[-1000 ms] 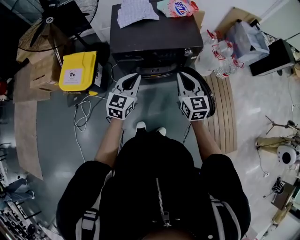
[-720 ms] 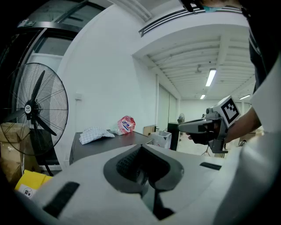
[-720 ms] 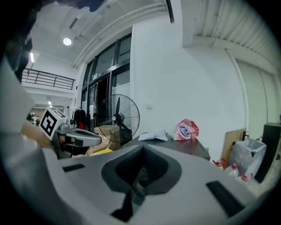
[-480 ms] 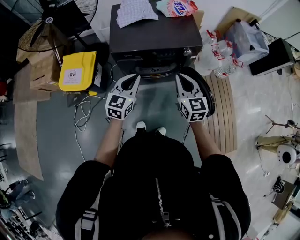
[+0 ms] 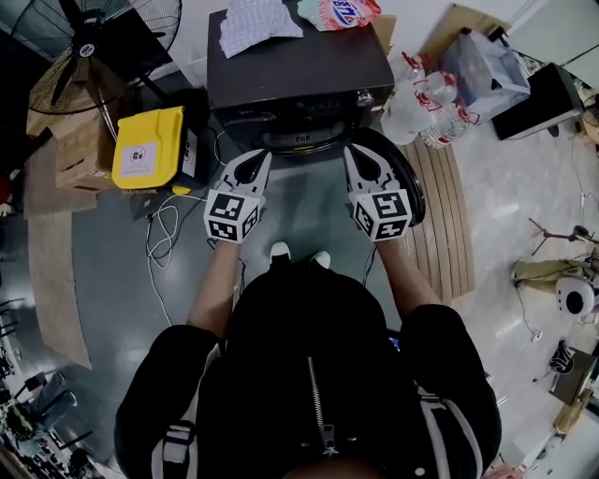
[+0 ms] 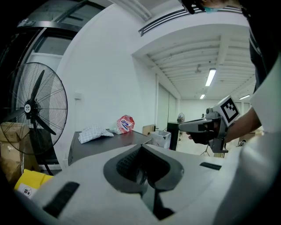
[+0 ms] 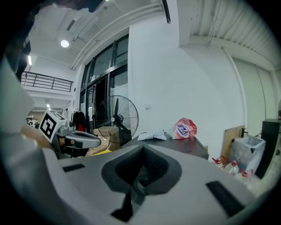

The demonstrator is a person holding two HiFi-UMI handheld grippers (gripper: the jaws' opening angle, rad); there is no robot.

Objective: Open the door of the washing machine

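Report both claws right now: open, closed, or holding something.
Left claw: closed, nothing between the jaws.
Right claw: closed, nothing between the jaws.

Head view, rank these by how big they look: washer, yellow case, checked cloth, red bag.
1. washer
2. yellow case
3. checked cloth
4. red bag
The picture's top edge crops the cloth and the bag, so the order of those two is unsure.
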